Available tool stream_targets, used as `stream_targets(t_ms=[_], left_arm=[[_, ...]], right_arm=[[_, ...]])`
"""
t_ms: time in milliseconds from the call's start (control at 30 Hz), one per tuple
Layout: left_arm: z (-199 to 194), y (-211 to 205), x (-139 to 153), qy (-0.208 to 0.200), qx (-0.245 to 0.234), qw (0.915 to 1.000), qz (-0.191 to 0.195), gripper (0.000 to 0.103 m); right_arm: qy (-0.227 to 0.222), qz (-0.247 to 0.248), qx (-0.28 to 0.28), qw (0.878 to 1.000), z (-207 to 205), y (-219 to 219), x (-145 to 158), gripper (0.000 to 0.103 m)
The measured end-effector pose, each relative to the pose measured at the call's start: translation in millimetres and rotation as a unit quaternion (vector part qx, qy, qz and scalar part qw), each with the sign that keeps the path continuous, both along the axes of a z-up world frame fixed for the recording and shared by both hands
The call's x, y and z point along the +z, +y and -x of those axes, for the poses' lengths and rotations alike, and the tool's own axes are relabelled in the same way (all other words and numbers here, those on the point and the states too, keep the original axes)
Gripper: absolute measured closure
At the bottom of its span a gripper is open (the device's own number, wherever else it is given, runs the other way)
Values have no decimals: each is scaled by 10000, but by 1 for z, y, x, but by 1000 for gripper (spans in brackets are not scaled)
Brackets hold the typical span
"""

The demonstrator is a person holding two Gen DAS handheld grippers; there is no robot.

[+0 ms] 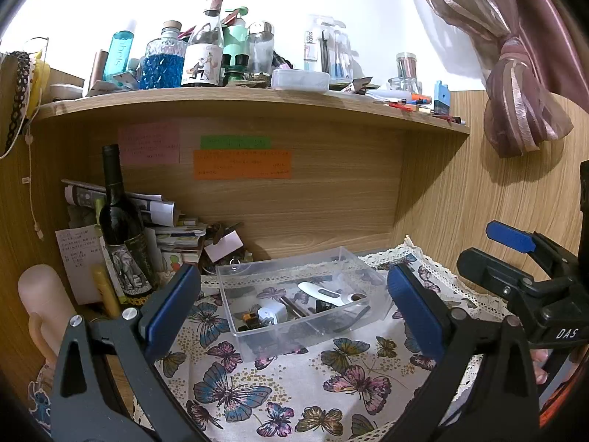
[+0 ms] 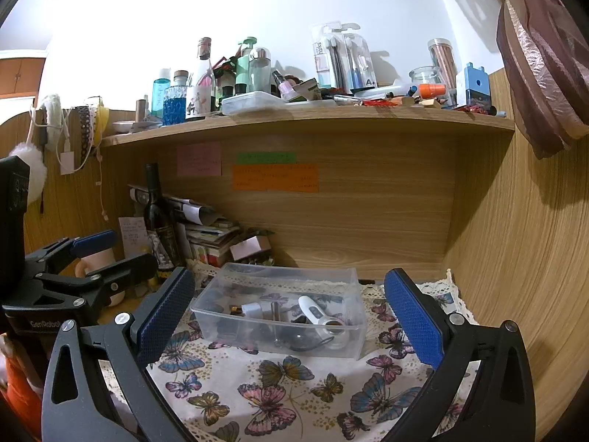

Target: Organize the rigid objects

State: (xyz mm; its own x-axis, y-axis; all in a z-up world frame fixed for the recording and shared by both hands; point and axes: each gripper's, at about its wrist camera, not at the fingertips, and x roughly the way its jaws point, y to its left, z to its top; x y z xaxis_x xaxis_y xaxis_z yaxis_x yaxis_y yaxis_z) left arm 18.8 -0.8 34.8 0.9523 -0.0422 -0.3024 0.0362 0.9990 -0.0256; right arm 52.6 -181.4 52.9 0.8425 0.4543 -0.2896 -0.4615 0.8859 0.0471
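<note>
A clear rectangular plastic box point(image 1: 294, 294) sits in the middle of a tabletop covered by a white cloth printed with butterflies point(image 1: 257, 386), in front of a wooden back panel and under a cluttered wooden shelf point(image 1: 239, 101). Inside the box lie several small rigid items: a white curved handheld device with a round end point(image 1: 329, 293), a small white plug-like block point(image 1: 272, 313), a thin metal rod point(image 1: 292, 307) and some dark pieces that are too small and overlapped to identify with confidence.

The left gripper point(image 1: 294, 302) hovers low over the cloth, just in front of the box, its blue-padded fingers point(image 1: 173, 305) spread wide and holding nothing. The right gripper point(image 2: 289, 316) is likewise wide apart and empty, framing the box from its own side. Each gripper is visible at the edge of the other's view, so the two are close together.

The cloth in front of the box shows no loose items, so the sorting appears nearly or fully done; the remaining step is probably tidying or moving the box. To do that well, approach the box by its two short walls, close gently since thin plastic flexes, and keep it level so the contents do not slide. A dark glass wine bottle with an elephant label point(image 1: 123, 235) stands upright to the left, near the left gripper's path, and should be given room.
</note>
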Motion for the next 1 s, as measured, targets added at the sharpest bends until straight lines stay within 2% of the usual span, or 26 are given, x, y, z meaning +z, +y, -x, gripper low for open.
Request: stream_targets(t_ms=[1000], left_arm=[[1,-3,1,-22,47,10000,18,0]], right_arm=[[39,-7,-23,10000,3,0,-3,0]])
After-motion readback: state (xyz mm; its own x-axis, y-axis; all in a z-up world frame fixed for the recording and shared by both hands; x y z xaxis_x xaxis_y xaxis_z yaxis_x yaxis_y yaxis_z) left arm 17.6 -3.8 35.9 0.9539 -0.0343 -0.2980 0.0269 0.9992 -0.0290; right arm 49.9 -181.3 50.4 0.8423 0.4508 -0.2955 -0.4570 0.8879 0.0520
